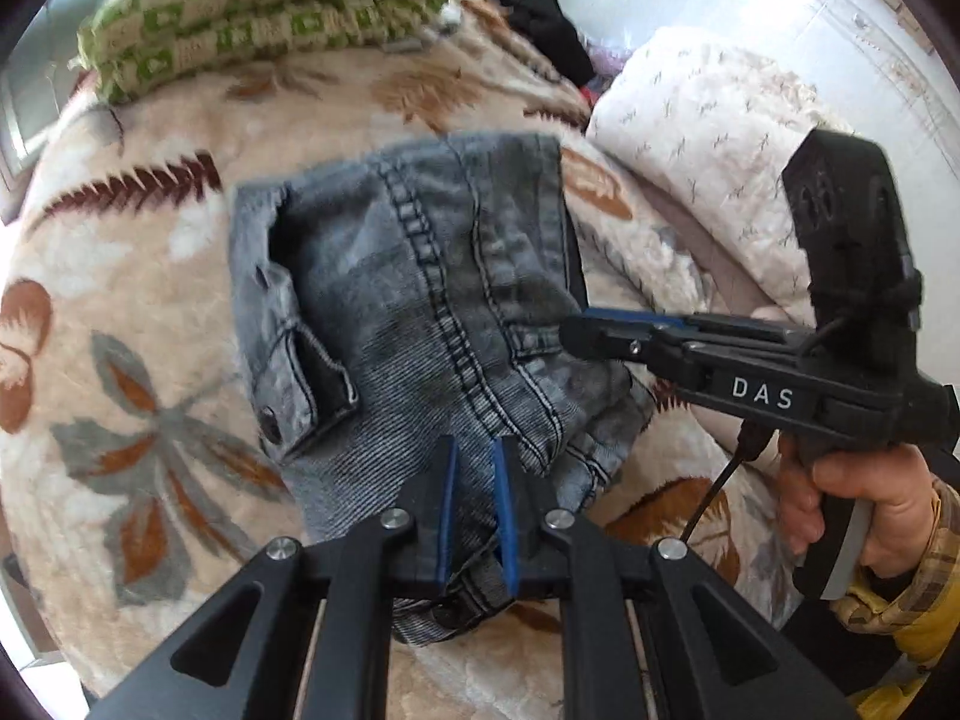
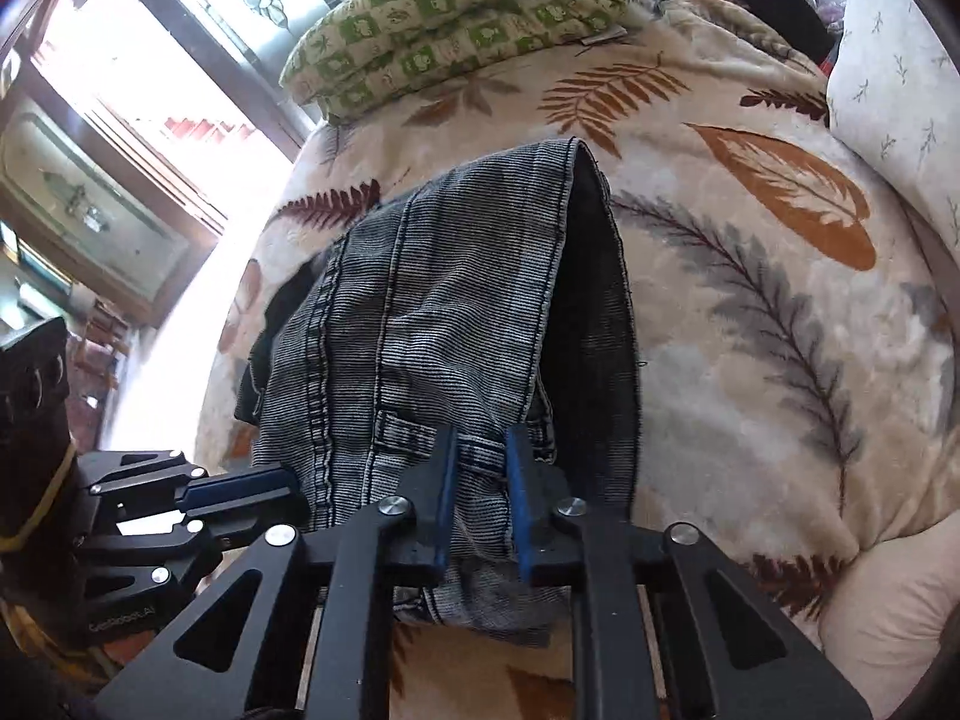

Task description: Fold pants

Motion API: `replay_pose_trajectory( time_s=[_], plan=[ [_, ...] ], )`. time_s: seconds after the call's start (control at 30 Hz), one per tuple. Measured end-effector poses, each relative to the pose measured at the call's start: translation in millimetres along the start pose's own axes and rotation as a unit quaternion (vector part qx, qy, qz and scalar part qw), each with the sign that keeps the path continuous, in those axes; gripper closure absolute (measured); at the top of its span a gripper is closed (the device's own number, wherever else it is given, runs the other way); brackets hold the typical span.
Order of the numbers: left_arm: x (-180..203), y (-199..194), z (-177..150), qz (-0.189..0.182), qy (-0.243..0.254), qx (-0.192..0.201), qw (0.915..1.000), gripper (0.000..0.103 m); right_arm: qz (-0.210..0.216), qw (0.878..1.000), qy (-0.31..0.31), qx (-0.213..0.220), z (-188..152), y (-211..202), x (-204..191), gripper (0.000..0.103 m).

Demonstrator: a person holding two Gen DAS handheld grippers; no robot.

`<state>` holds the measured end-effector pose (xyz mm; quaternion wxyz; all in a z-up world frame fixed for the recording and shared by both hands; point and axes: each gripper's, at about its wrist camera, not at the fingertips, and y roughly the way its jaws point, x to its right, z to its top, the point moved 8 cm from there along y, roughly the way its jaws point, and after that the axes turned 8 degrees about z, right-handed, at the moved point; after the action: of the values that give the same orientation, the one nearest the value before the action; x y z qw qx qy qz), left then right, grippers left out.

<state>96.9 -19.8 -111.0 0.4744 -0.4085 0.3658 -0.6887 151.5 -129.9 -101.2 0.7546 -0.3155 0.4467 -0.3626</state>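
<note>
Grey washed denim pants [image 1: 420,276] lie folded over on a leaf-print blanket [image 1: 120,252]. In the left wrist view my left gripper [image 1: 474,450] is shut on the near edge of the denim, which is bunched between its blue pads. My right gripper [image 1: 576,333], held by a hand [image 1: 852,510], comes in from the right and is closed on the pants' right edge. In the right wrist view the right gripper [image 2: 482,444] pinches the pants [image 2: 456,276] near a belt loop. The left gripper [image 2: 288,483] grips the same near edge just to its left.
A green-checked folded cloth [image 1: 264,6] [image 2: 456,6] lies at the far end of the bed. A white quilt [image 1: 720,138] [image 2: 900,90] is heaped on the right, with a dark garment [image 1: 540,18] behind it. A bright window [image 2: 150,90] is to the left.
</note>
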Motion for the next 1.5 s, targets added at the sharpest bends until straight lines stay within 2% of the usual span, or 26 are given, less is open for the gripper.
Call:
replay_pose_trajectory(
  time_s=[0.1,0.17,0.23,0.33,0.37,0.4,0.47,0.53,0.57,0.6,0.67,0.77,0.83,0.87,0.9,0.93,0.97,1.07,1.17,1.33,1.5],
  plan=[
    [3.7,24.7,-11.1,-0.002,0.000,-0.019,0.9998,0.092,-0.028,0.999,0.001,-0.033,-13.0,22.2,14.4,0.089],
    [7.7,35.0,-17.2,0.012,0.010,-0.017,0.9997,0.092,-0.029,0.999,0.004,-0.039,-21.0,37.3,22.9,0.089],
    [10.2,30.2,-15.1,0.018,0.010,-0.006,0.9998,0.093,-0.036,0.999,-0.011,-0.032,-21.1,37.4,21.9,0.089],
    [10.8,10.5,-9.8,0.002,0.001,0.015,0.9999,0.093,-0.031,0.999,-0.011,-0.042,-18.5,30.9,19.8,0.089],
    [10.0,1.1,-8.0,-0.004,-0.003,0.026,0.9997,0.093,-0.026,0.999,-0.009,-0.044,-17.0,26.7,19.3,0.083],
    [9.6,-10.4,-4.3,-0.013,-0.006,0.042,0.9990,0.093,-0.028,0.999,-0.007,-0.042,-14.2,18.2,19.8,0.071],
    [4.7,-31.6,6.8,-0.023,-0.017,0.074,0.9968,0.093,-0.042,0.999,-0.010,-0.025,-7.1,0.3,19.1,0.061],
    [-2.4,-46.3,23.5,-0.029,-0.032,0.100,0.9941,0.093,-0.034,0.999,-0.011,0.008,5.5,-20.8,15.5,0.057],
    [-6.3,-49.3,31.3,-0.029,-0.038,0.106,0.9932,0.093,-0.030,0.999,-0.005,0.023,13.5,-27.8,15.4,0.051],
    [-10.9,-49.1,38.2,-0.021,-0.042,0.108,0.9930,0.093,-0.023,0.999,0.001,0.035,22.1,-31.7,15.6,0.038],
    [-17.6,-40.9,46.6,0.004,-0.038,0.104,0.9939,0.093,-0.010,0.998,0.012,0.055,39.9,-33.6,16.7,0.033],
    [-17.6,-16.5,43.6,0.007,-0.031,0.074,0.9967,0.093,0.017,0.997,0.028,0.064,68.3,-18.7,20.0,0.033],
    [-8.8,4.2,33.9,-0.010,-0.025,0.046,0.9986,0.093,0.034,0.997,0.043,0.061,78.7,-4.5,22.7,0.036],
    [-2.5,12.5,27.2,-0.020,-0.020,0.032,0.9991,0.093,0.046,0.996,0.052,0.057,82.8,2.7,24.8,0.046],
    [3.9,21.4,21.1,-0.026,-0.013,0.020,0.9994,0.093,0.043,0.996,0.053,0.055,86.9,7.3,25.9,0.074],
    [9.1,29.3,15.9,-0.026,-0.005,0.010,0.9996,0.093,0.031,0.997,0.046,0.049,87.4,11.8,27.6,0.087],
    [12.6,35.9,12.1,-0.026,0.000,0.003,0.9997,0.095,0.011,0.998,0.036,0.042,87.7,17.5,30.5,0.090],
    [15.5,47.3,12.3,-0.042,-0.014,-0.006,0.9990,0.096,-0.032,0.999,0.028,0.018,75.0,33.1,49.2,0.092],
    [17.4,52.6,10.9,-0.041,-0.011,-0.008,0.9991,0.096,-0.032,0.998,0.053,0.009,68.7,47.4,66.8,0.092],
    [22.8,41.9,11.9,-0.025,-0.010,0.006,0.9996,0.096,-0.060,0.997,0.040,-0.001,70.6,49.7,65.5,0.092],
    [22.1,4.1,14.5,-0.034,-0.023,0.042,0.9983,0.096,-0.086,0.996,0.016,0.007,66.0,14.8,58.0,0.077]
  ],
)
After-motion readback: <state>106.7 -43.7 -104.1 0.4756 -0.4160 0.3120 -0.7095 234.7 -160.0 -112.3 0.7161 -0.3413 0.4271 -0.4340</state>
